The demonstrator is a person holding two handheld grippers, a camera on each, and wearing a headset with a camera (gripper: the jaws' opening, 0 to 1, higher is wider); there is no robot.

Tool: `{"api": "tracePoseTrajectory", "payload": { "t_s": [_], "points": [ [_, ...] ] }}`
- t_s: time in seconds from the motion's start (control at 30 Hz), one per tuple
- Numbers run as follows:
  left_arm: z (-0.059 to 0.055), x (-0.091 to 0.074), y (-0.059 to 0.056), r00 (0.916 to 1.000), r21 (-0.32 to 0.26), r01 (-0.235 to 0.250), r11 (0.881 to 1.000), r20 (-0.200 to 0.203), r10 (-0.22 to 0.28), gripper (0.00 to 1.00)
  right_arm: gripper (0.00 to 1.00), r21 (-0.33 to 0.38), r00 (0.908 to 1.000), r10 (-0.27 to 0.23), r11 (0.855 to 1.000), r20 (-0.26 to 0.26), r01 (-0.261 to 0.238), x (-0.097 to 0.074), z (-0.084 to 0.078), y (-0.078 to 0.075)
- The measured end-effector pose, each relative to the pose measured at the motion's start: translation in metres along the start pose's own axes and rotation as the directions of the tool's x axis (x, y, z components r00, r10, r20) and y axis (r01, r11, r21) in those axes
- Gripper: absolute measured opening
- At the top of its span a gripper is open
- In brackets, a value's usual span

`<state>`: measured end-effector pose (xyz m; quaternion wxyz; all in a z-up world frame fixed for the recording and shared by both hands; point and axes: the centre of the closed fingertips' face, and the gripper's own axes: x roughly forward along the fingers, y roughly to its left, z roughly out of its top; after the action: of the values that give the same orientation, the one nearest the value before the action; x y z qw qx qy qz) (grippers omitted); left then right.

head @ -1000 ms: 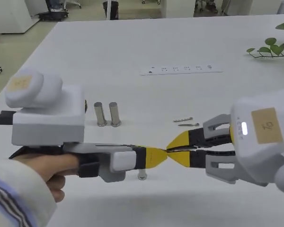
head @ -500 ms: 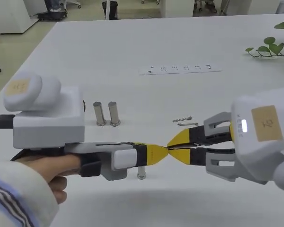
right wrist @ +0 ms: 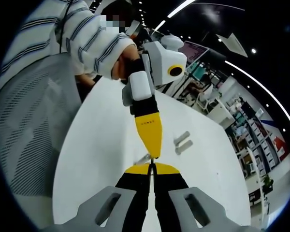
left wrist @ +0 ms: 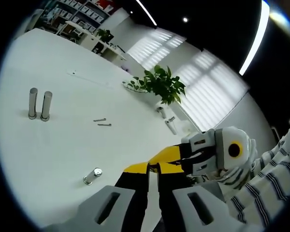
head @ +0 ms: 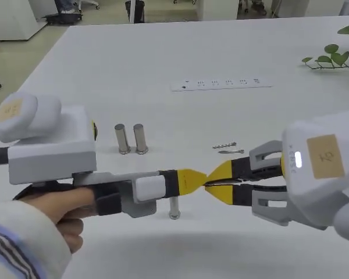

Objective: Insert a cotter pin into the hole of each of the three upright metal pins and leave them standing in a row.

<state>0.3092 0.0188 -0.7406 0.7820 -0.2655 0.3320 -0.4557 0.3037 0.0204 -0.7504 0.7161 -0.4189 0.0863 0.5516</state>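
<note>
Two metal pins [head: 122,139] [head: 141,139] stand upright side by side on the white table; they also appear in the left gripper view [left wrist: 33,103] [left wrist: 46,105]. A third pin [head: 174,207] [left wrist: 92,175] sits alone just below the grippers. Two loose cotter pins [head: 224,146] [head: 231,152] lie to the right of the pair. Above the table my left gripper [head: 200,181] [left wrist: 152,168] and right gripper [head: 209,183] [right wrist: 152,167] meet tip to tip, both shut. A thin cotter pin [head: 221,183] shows between the right gripper's yellow fingers.
A white power strip [head: 221,85] lies farther back on the table [head: 163,64]. A leafy plant [head: 334,58] reaches in at the back right. In the left gripper view a few small metal parts [left wrist: 166,121] lie beyond the cotter pins.
My left gripper has risen a little and edged right, its tip still against the right gripper's tip. The right gripper has barely moved, and the pins on the table have stayed put.
</note>
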Motion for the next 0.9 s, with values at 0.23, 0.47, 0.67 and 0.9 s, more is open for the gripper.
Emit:
{"api": "tracePoseTrajectory", "payload": {
  "t_s": [0.23, 0.47, 0.67, 0.9],
  "points": [
    [-0.0051, 0.0023, 0.001, 0.9998, 0.007, -0.01, 1.0, -0.016, 0.011, 0.04, 0.02, -0.003, 1.0, -0.005, 1.0, 0.001, 0.005, 0.0, 0.001, -0.0014],
    [-0.0044, 0.0024, 0.0004, 0.9998, -0.002, -0.012, 1.0, -0.015, 0.012, 0.04, 0.02, 0.0, 1.0, -0.008, 1.0, -0.001, 0.008, -0.0007, 0.0003, -0.001],
    [-0.0053, 0.0026, 0.0048, 0.9991, 0.007, -0.041, 0.999, -0.011, 0.041, 0.0, 0.02, 0.004, 0.9999, -0.01, 1.0, -0.003, 0.01, -0.0006, -0.001, -0.0006],
    [-0.0072, 0.0017, 0.0054, 0.9984, -0.006, -0.046, 0.999, -0.032, 0.046, 0.0, 0.02, 0.007, 1.0, -0.004, 1.0, 0.001, 0.004, -0.0004, -0.0006, 0.0014]
  ]
}}
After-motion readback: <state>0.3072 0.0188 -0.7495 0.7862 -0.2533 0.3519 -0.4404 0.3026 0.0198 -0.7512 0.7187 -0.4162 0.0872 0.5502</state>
